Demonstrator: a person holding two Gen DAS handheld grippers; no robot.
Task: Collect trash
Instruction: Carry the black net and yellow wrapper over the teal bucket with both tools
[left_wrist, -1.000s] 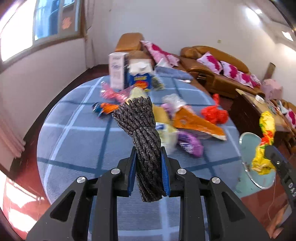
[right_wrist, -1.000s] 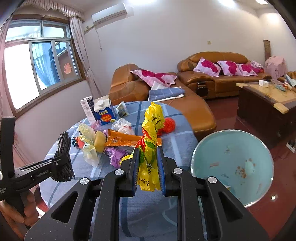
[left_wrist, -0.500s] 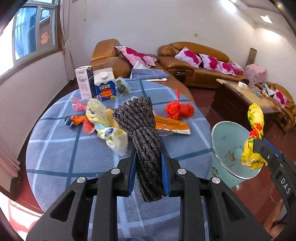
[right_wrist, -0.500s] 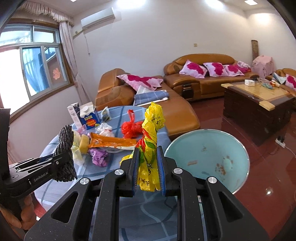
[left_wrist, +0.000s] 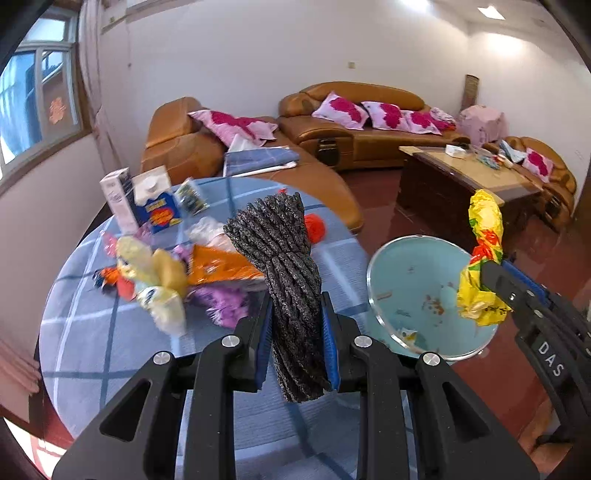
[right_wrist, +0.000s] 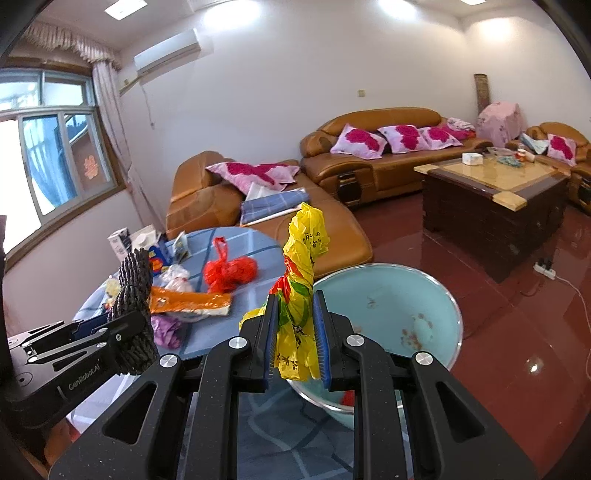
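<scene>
Left claw (left_wrist: 297, 341) clamped on a dark braided rope bundle (left_wrist: 284, 258), upright between the blue pads. Right claw (right_wrist: 295, 341) clamped on a twisted yellow plastic bag (right_wrist: 301, 273) (red and green print at its waist). Light blue basin (left_wrist: 417, 291) at 3 o'clock of the rope in the left view, beside the blue checked table (left_wrist: 85, 332). More wrappers, an orange packet (left_wrist: 218, 266) and a red bag (right_wrist: 229, 271) at 10 o'clock.
</scene>
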